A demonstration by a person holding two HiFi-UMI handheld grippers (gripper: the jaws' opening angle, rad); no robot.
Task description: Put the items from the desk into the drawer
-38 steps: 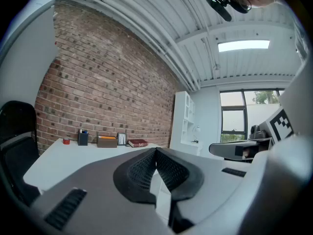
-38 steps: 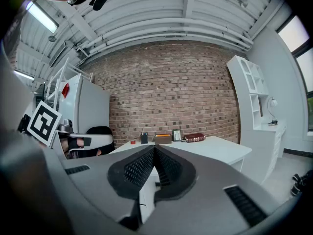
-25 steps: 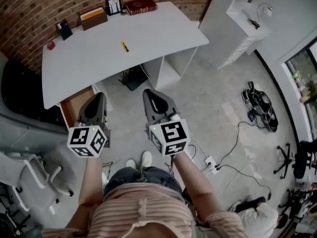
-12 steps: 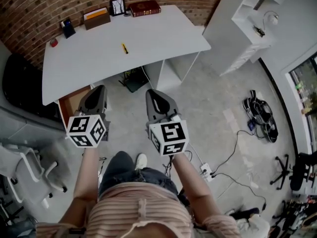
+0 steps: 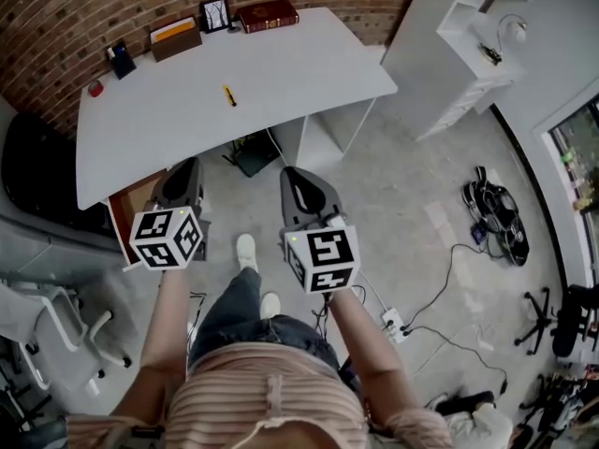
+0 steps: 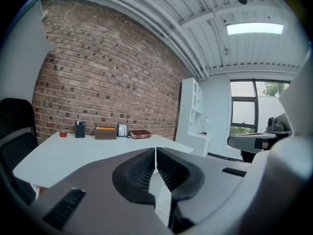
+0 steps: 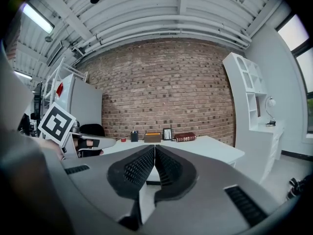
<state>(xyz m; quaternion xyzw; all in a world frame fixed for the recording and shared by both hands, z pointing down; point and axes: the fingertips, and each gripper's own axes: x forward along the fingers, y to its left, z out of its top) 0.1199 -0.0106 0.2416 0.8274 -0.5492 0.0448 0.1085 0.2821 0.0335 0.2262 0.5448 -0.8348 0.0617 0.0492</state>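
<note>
On the white desk (image 5: 281, 73) lie a red book (image 5: 267, 14), a picture frame (image 5: 216, 12), a brown box (image 5: 176, 37), a dark pen holder (image 5: 120, 59), a small red object (image 5: 95, 88) and a yellow pen (image 5: 228, 95). Below the desk's left end an open drawer (image 5: 129, 206) shows its brown inside. My left gripper (image 5: 183, 168) is shut and empty, beside the drawer. Shut and empty too, my right gripper (image 5: 298, 178) hangs short of the desk's front edge. The left gripper view shows shut jaws (image 6: 155, 153) facing the desk (image 6: 73, 153); the right gripper (image 7: 154, 151) faces the book (image 7: 185, 137).
A black chair (image 5: 28, 166) stands left of the desk and a white chair (image 5: 56, 316) at lower left. A dark bag (image 5: 251, 148) sits under the desk. White shelving (image 5: 477, 45) is at the right. Cables and a power strip (image 5: 398, 314) lie on the floor.
The person has stepped toward the desk, one foot now forward. Both grippers have moved closer to the desk, still shut; the left one now sits beside the open drawer.
</note>
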